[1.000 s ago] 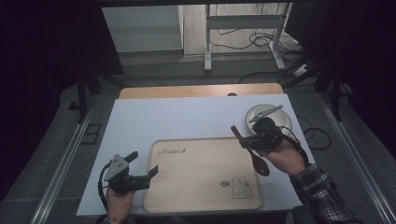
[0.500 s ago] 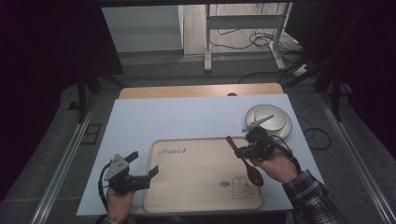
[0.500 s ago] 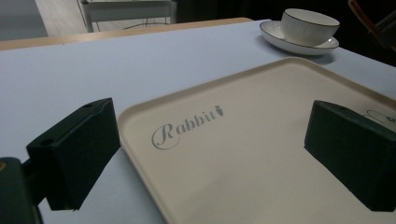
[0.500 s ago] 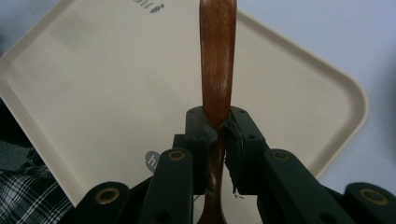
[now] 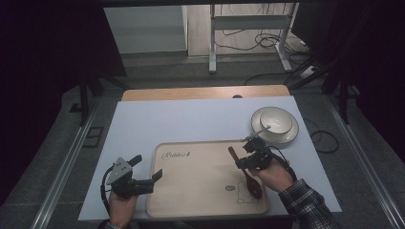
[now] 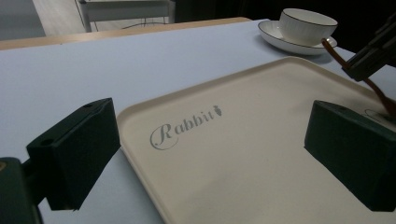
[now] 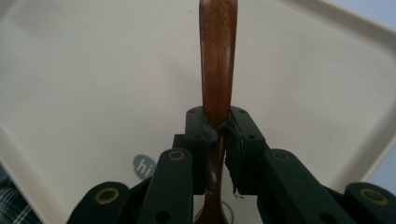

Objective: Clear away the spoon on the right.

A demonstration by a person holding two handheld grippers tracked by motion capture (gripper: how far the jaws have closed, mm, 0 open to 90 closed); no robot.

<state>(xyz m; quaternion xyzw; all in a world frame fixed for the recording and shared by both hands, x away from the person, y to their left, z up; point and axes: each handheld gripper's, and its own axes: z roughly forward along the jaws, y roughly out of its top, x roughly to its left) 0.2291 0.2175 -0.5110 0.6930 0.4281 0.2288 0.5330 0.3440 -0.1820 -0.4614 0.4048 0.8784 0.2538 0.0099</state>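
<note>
A brown wooden spoon (image 5: 250, 180) slants over the right part of the cream tray (image 5: 200, 186). My right gripper (image 5: 242, 162) is shut on its handle. The spoon's bowl lies low by the tray's small rabbit drawing, and I cannot tell whether it touches. In the right gripper view the jaws (image 7: 218, 126) pinch the handle (image 7: 217, 56) above the tray (image 7: 93, 70). My left gripper (image 5: 147, 167) is open and holds nothing at the tray's left edge. The left gripper view (image 6: 210, 154) looks across the tray (image 6: 243, 140) to the spoon (image 6: 380, 95).
A white cup on a saucer (image 5: 274, 125) stands on the pale table mat just past the tray's far right corner, and it also appears as the cup (image 6: 306, 25) in the left gripper view. Bare mat (image 5: 191, 121) lies beyond the tray. The floor behind holds cables and a stand.
My right gripper has carried the spoon from beside the saucer leftward and toward the person, lowering it over the tray. The left gripper has stayed still.
</note>
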